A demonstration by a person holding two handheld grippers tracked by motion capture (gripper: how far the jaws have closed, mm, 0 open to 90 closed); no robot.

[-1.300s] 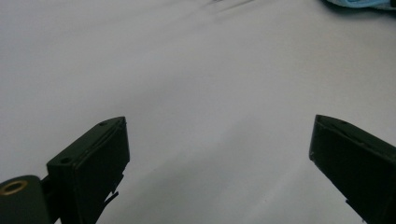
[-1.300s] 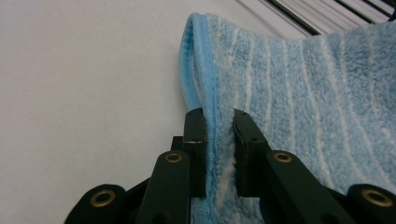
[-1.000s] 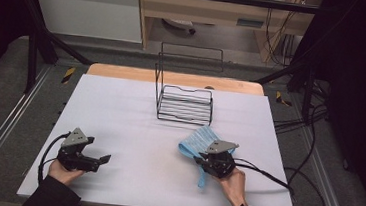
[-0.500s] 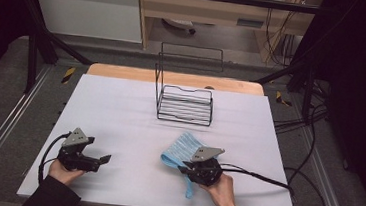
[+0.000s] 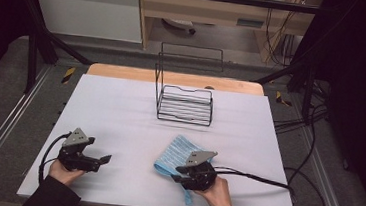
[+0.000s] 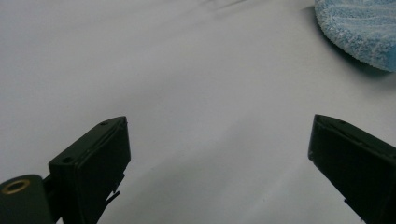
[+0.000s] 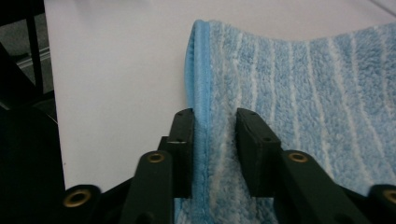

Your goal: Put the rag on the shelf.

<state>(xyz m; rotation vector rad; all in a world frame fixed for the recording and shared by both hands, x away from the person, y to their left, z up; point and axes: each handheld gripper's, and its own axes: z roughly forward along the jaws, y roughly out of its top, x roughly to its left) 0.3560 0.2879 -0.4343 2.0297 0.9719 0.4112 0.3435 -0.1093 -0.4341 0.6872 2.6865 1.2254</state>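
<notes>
White table (image 5: 120, 112), dark workshop floor around it. Black wire rack (image 5: 185, 104) at far centre. Blue striped towel (image 5: 176, 152) lies flat at near right. Right gripper (image 7: 214, 123): jaws just opening, slack either side of the towel's hem. Left gripper (image 5: 103, 159): jaws spread, empty, near left.

rack: (image 5: 185, 103) black wire, upright back frame, at the far middle of the sheet
sheet: (image 5: 120, 112) white, covers the table
table: (image 5: 123, 72) wooden far edge shows past the sheet
cables: (image 5: 311, 159) black, on the floor at the right
cabinet: (image 5: 89, 9) white, beyond the table
</notes>
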